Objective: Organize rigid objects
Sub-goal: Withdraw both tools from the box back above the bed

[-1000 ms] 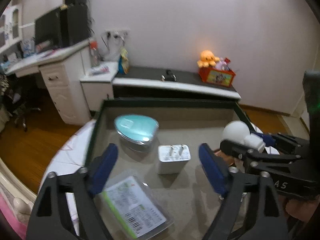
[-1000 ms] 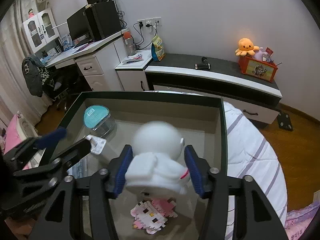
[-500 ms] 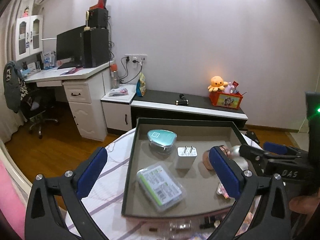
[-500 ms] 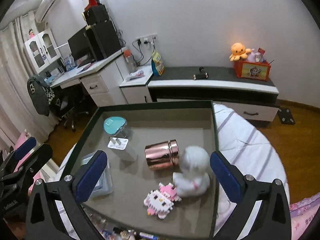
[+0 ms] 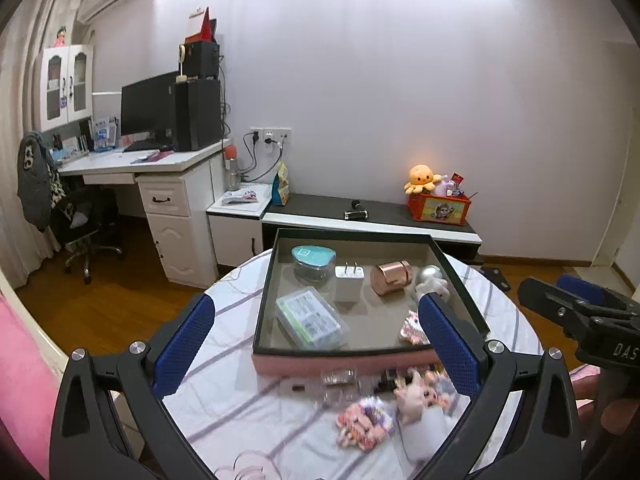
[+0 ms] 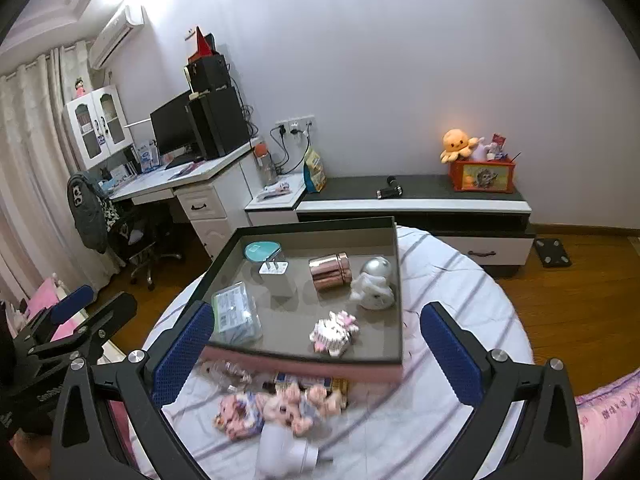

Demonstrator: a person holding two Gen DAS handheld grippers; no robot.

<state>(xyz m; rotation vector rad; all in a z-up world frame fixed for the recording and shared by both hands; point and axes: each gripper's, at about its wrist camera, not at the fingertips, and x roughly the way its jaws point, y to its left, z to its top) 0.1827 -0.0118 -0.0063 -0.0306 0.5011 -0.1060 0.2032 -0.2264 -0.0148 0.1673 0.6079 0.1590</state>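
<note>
A dark-rimmed tray on the round table holds a teal-lidded container, a white charger, a copper tin, a white astronaut figure, a clear plastic box and a pink block figure. Loose pink toys and a white object lie in front of the tray. My left gripper and right gripper are both open, empty, held back above the table's near side.
The table has a striped white cloth. Behind it stand a low black-topped cabinet, a white desk with a monitor, and an office chair. A pink bed edge lies at right.
My right gripper opened and let go of the astronaut figure, which now stands in the tray. Both grippers pulled back and up, away from the tray.
</note>
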